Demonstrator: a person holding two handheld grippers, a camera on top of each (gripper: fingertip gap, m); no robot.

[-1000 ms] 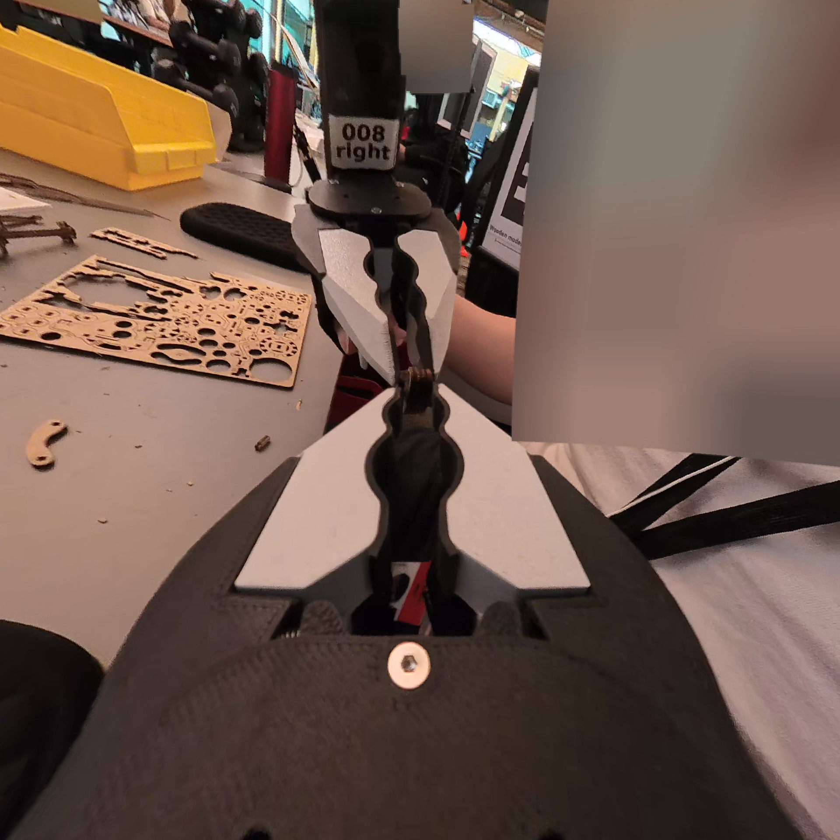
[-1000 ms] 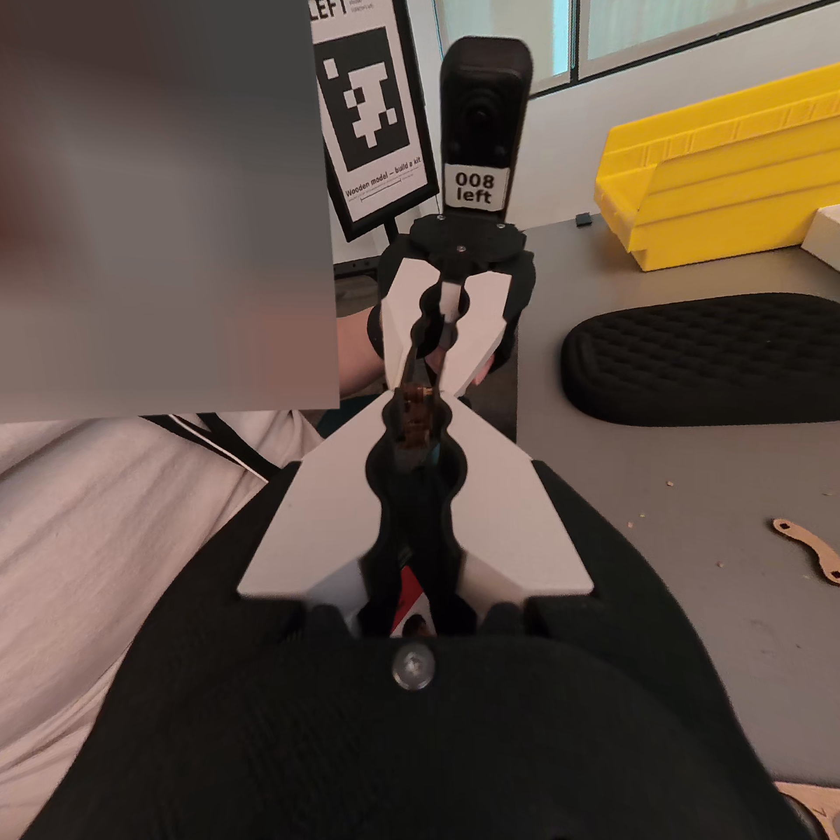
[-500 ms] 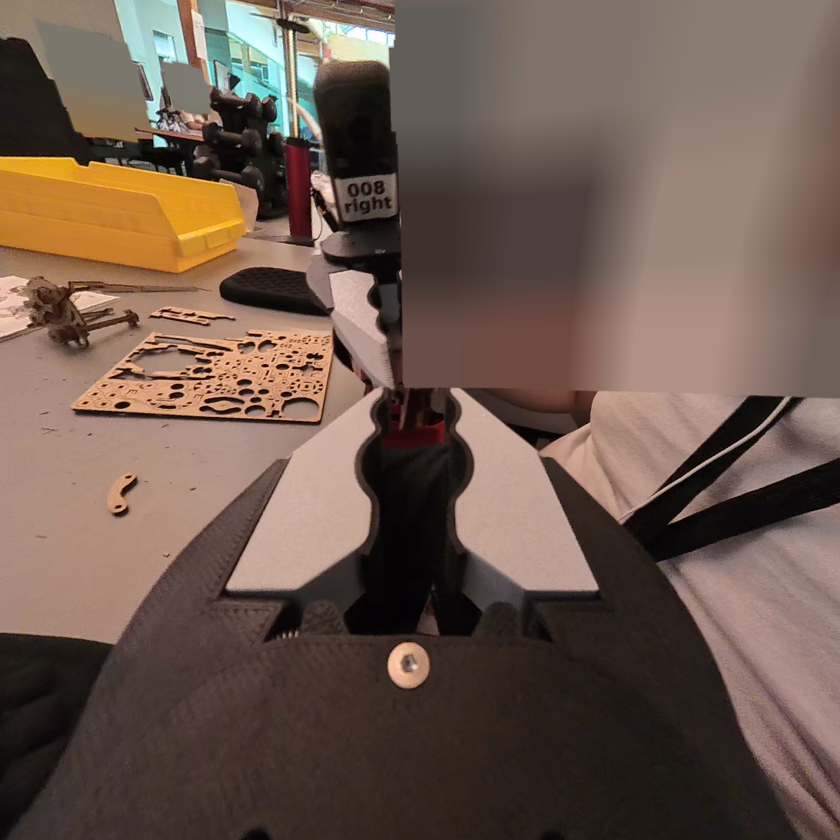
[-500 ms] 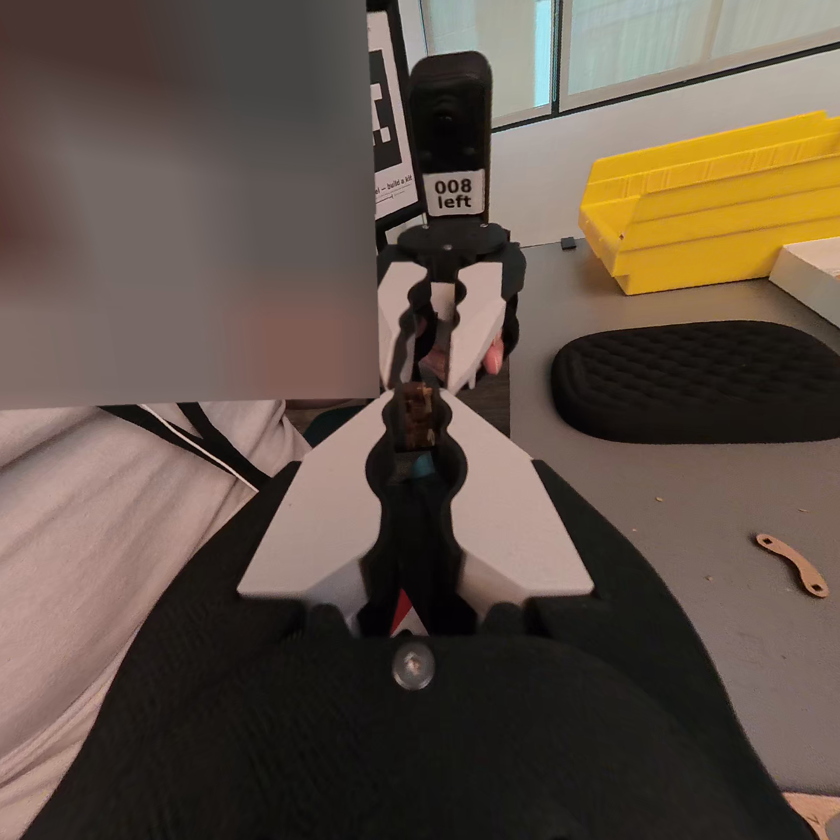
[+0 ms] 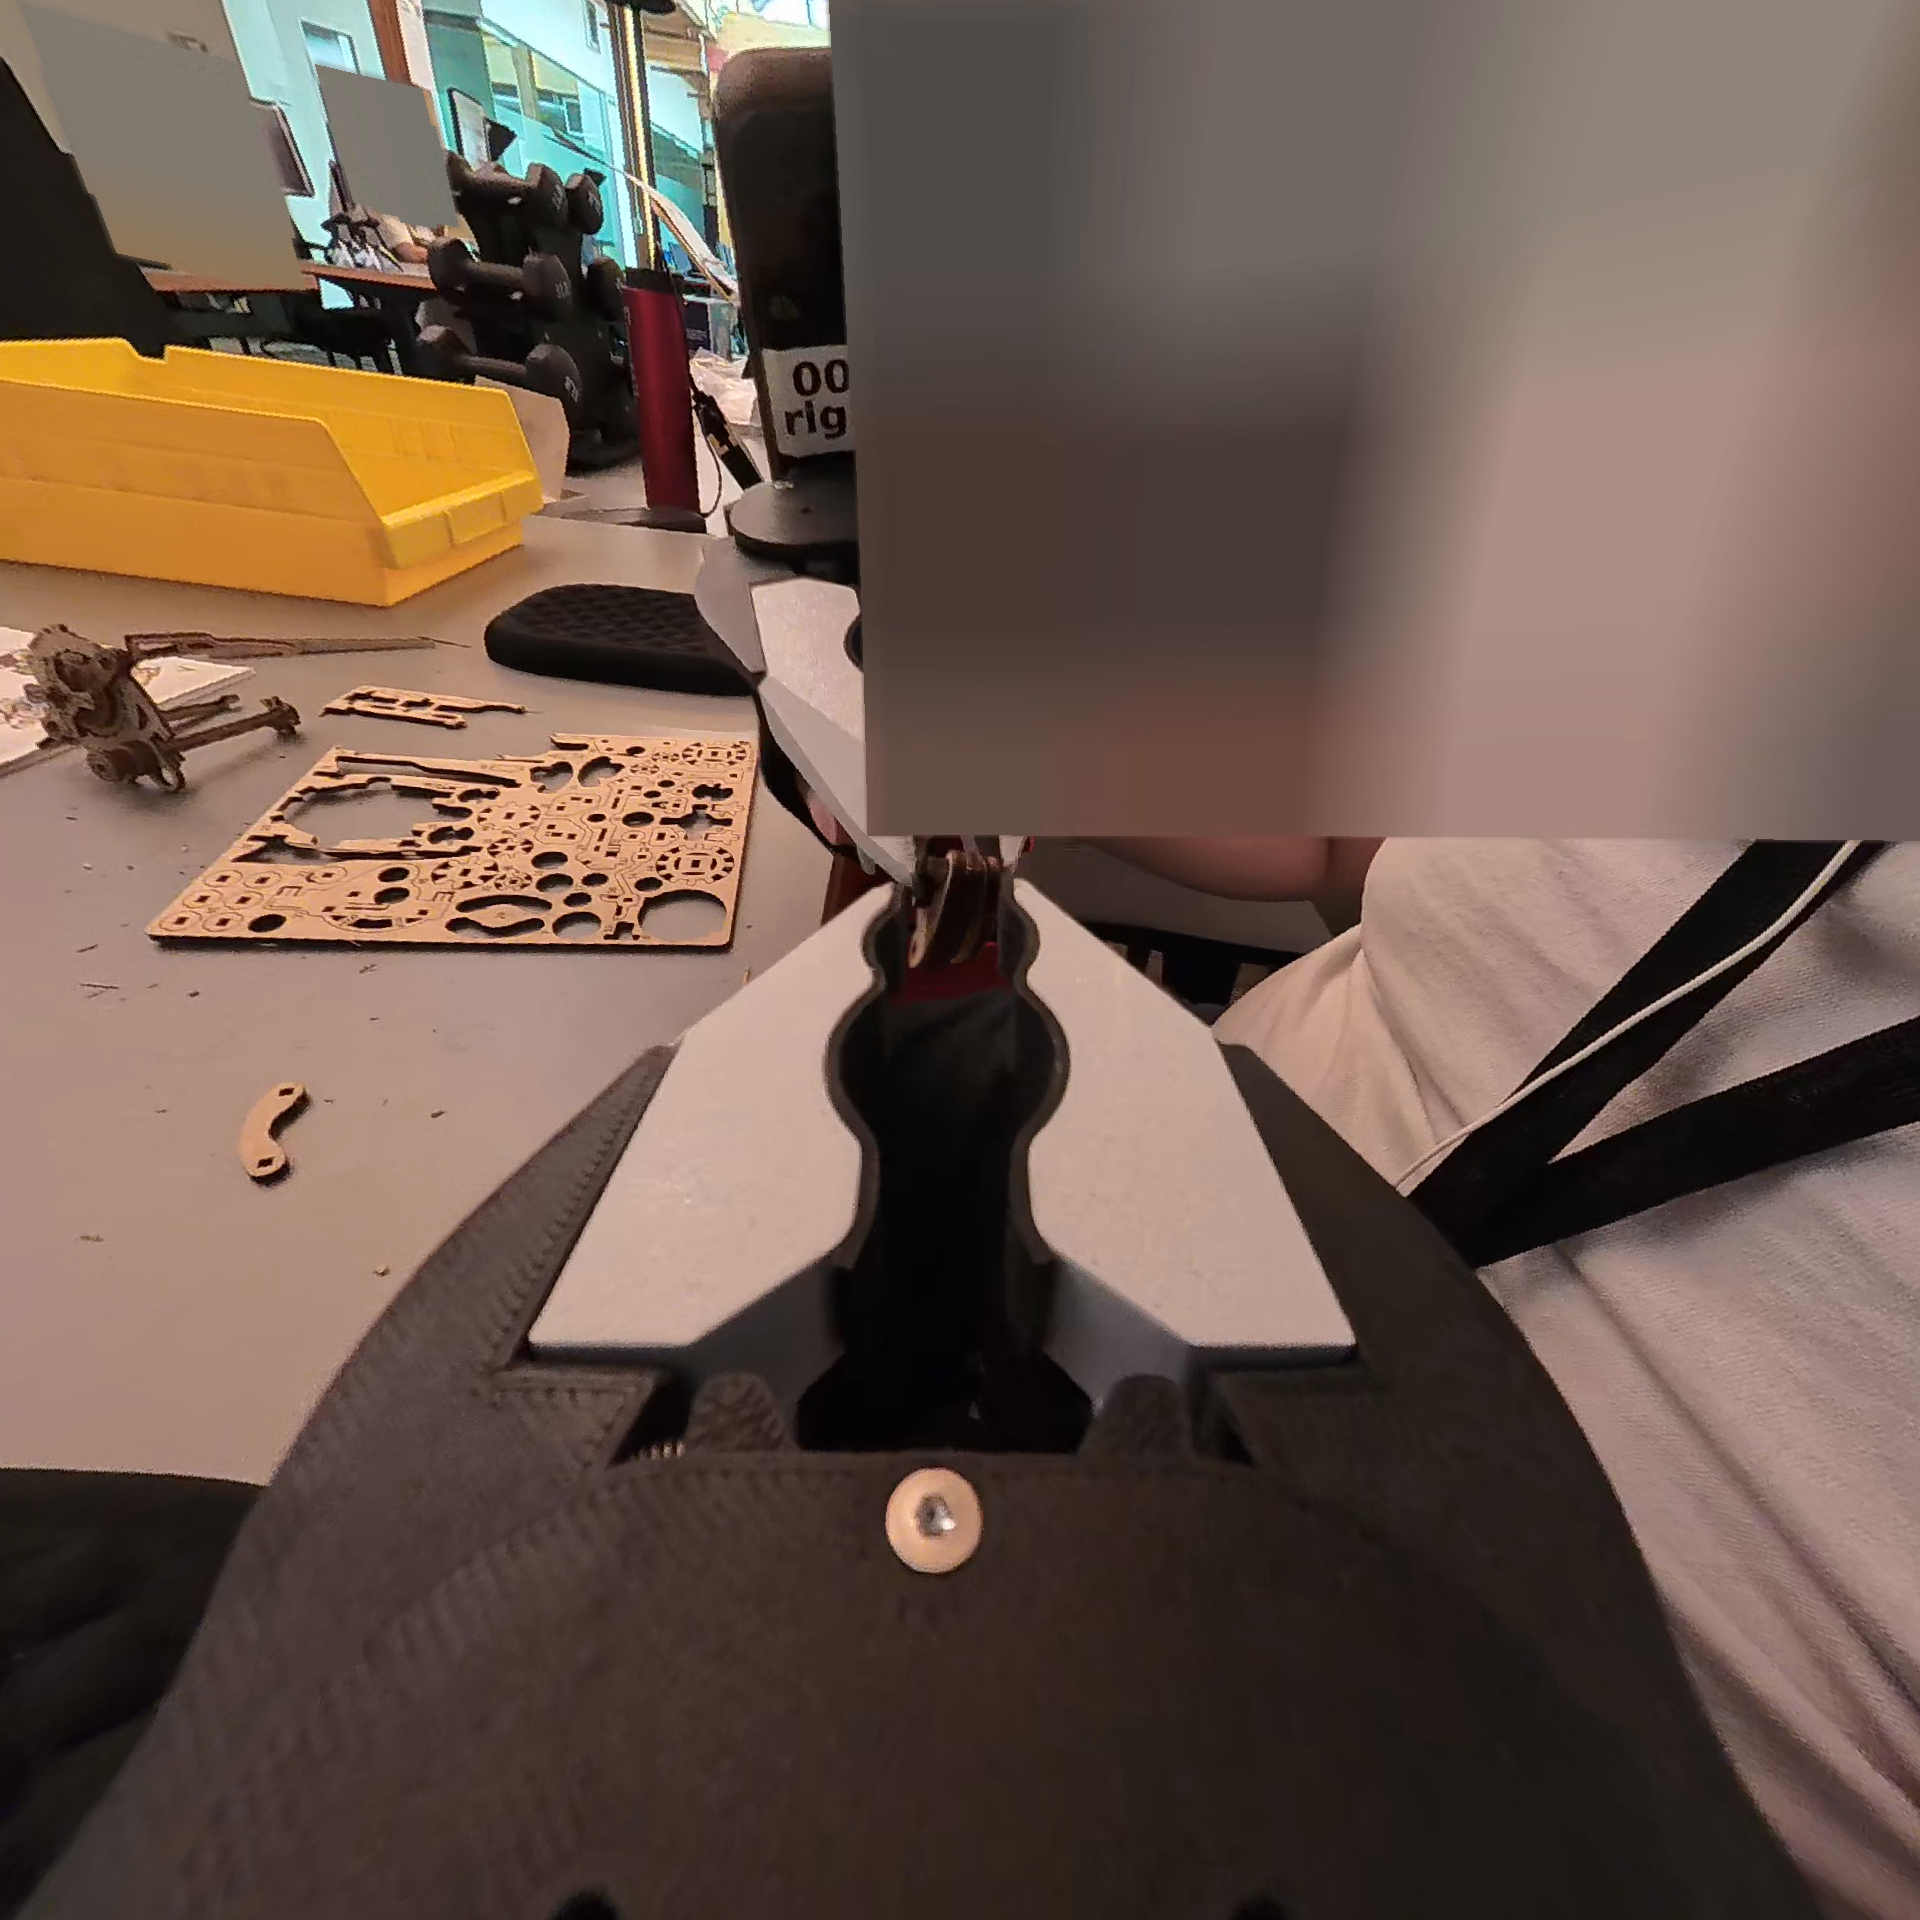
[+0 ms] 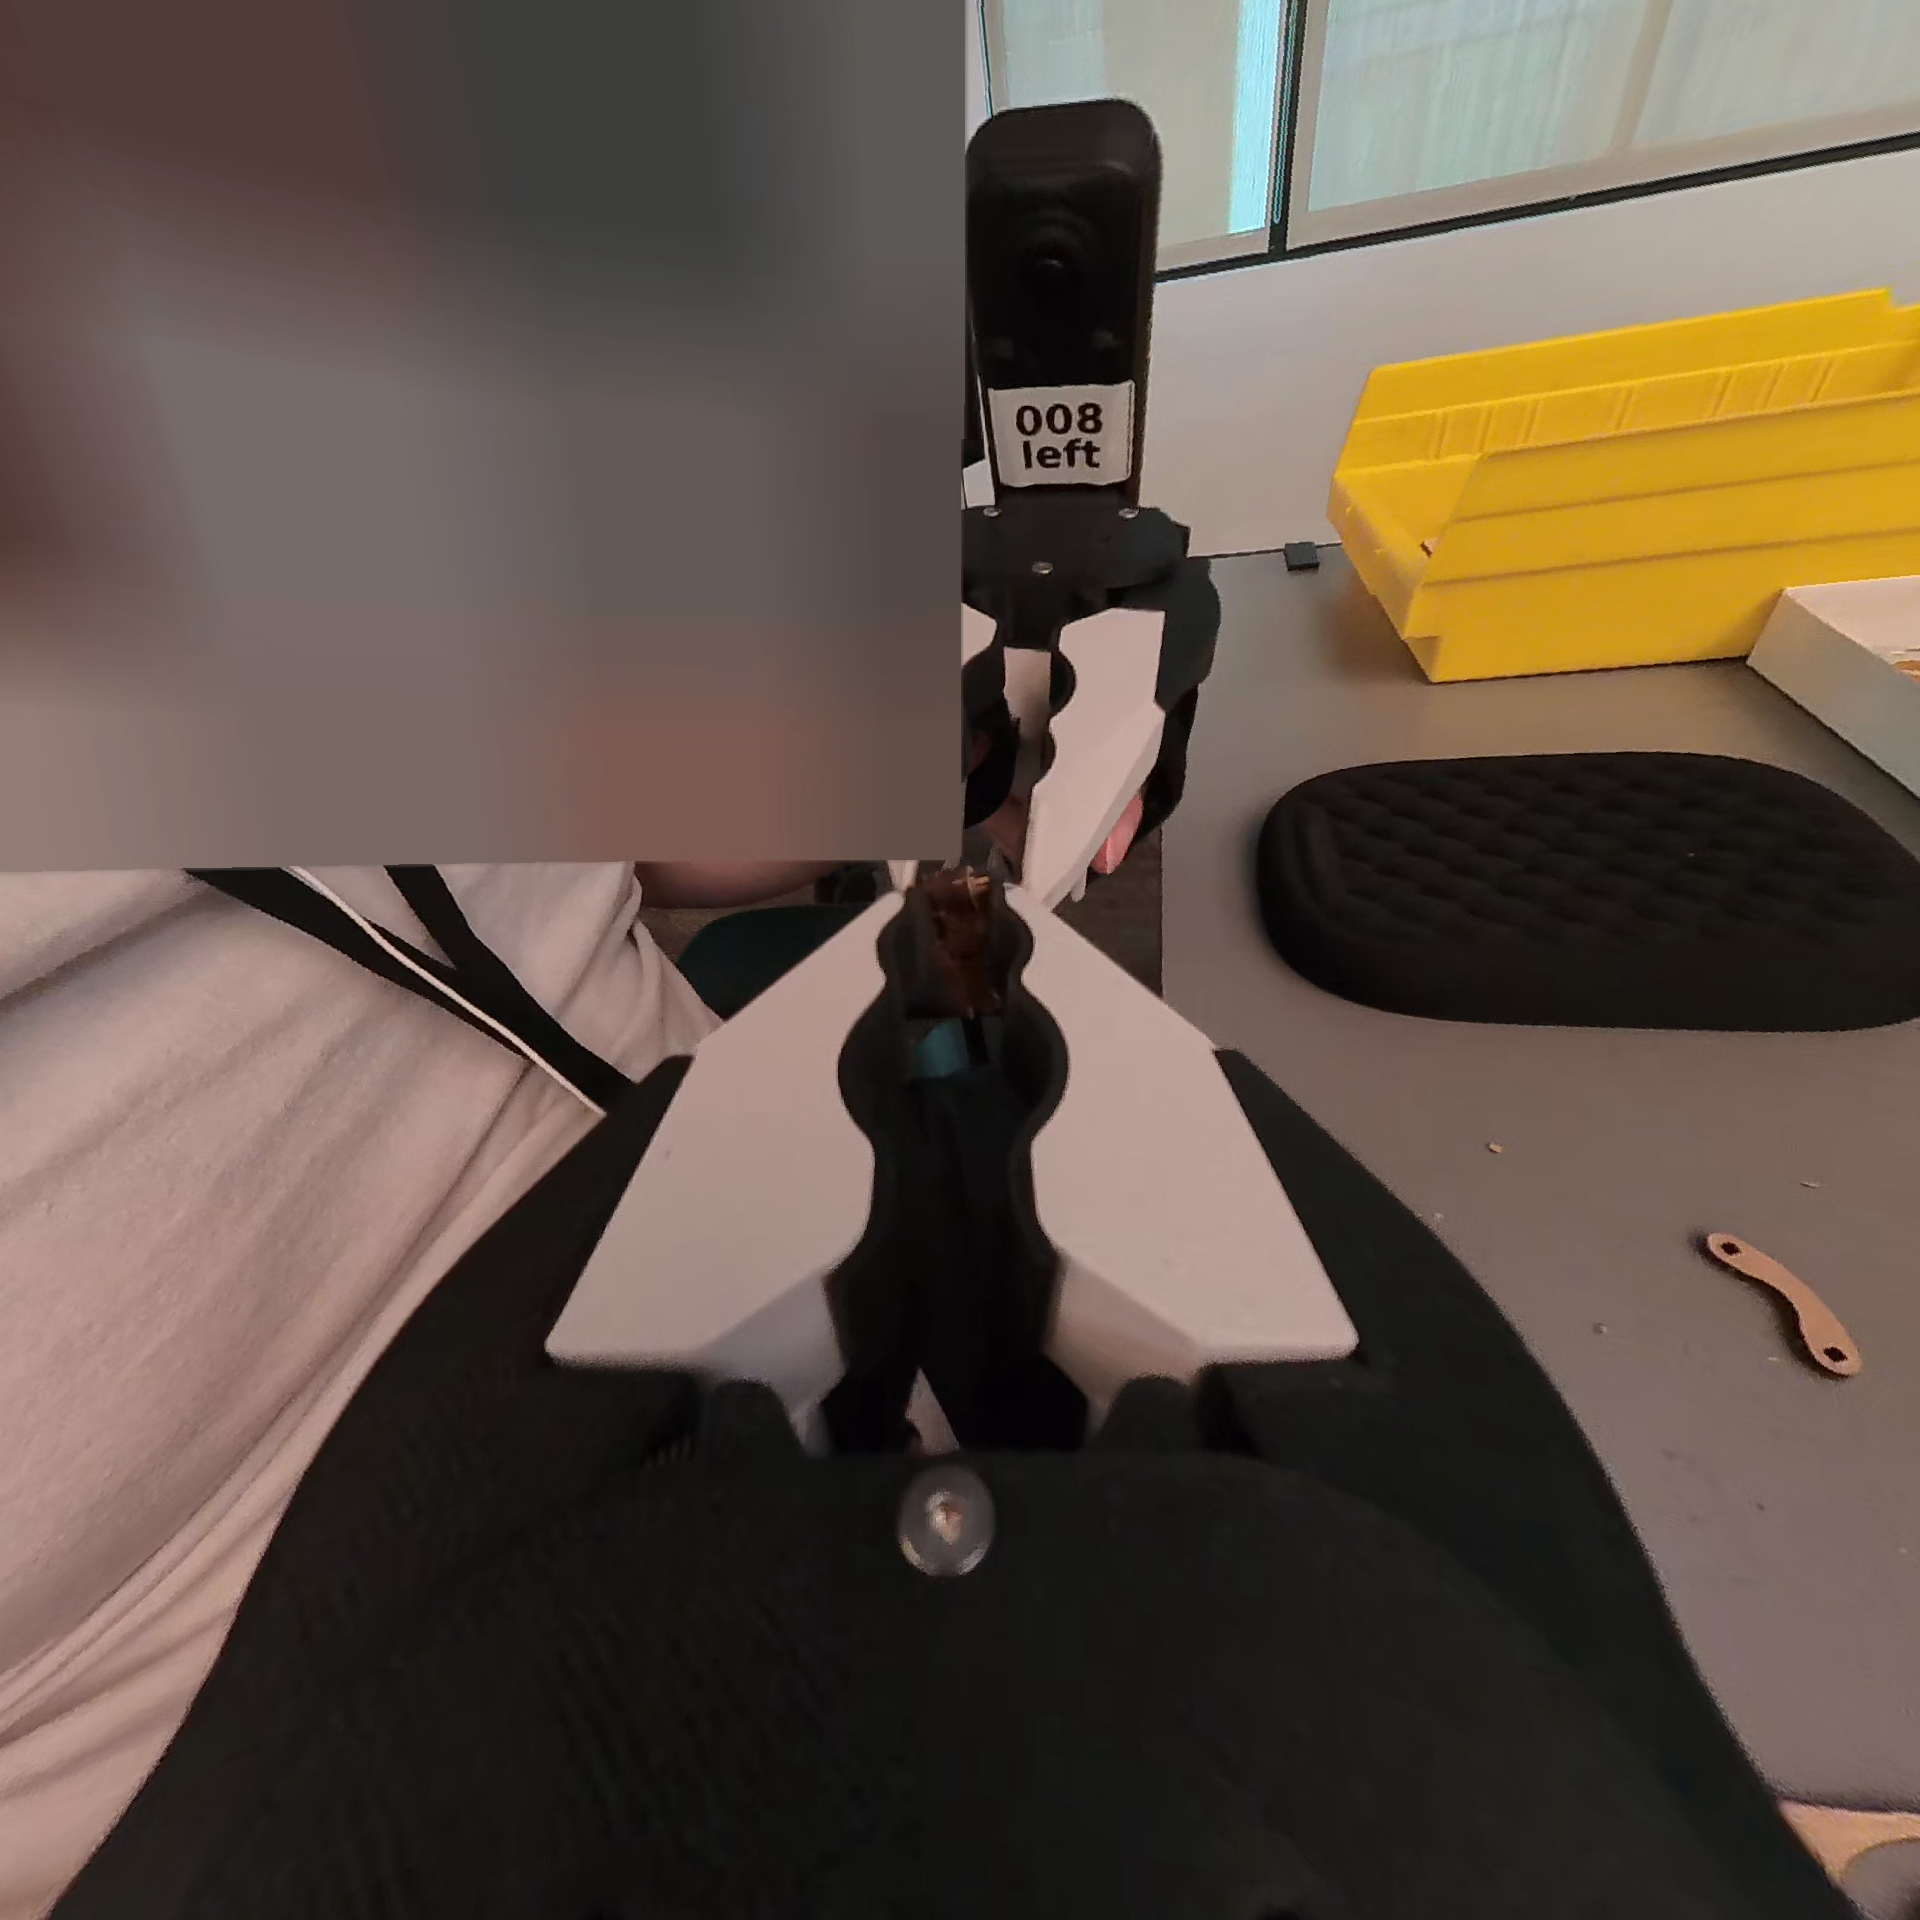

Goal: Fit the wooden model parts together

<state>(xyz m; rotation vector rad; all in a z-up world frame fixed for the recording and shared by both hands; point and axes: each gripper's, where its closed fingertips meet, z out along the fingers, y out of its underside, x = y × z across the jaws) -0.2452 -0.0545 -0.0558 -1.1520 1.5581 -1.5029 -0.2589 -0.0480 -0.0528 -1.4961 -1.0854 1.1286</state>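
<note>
My left gripper (image 5: 956, 902) is shut on a small round wooden part (image 5: 948, 920) at its tips. My right gripper (image 6: 958, 912) is shut on a small dark wooden part (image 6: 961, 951). The two grippers meet tip to tip in the air, beside the table edge and in front of a person's torso. The parts touch where the tips meet, and I cannot tell how they join. The right gripper's grey fingers (image 5: 816, 717) show opposite in the left wrist view, partly behind a blur patch. The left gripper's white fingers (image 6: 1096, 748) show opposite in the right wrist view.
On the grey table lie a punched-out wooden sheet (image 5: 468, 842), a partly built model (image 5: 104, 717), a loose curved piece (image 5: 272, 1130) (image 6: 1782, 1314), a black pad (image 5: 613, 639) (image 6: 1600, 894), a yellow bin (image 5: 260, 478) (image 6: 1621, 520) and a white box (image 6: 1849, 665). Only a small space, under 4 cm, lies between the two pairs of fingers.
Both grippers stayed shut and tip to tip while swinging to a more level pose. The round wooden part now shows more plainly between the left tips.
</note>
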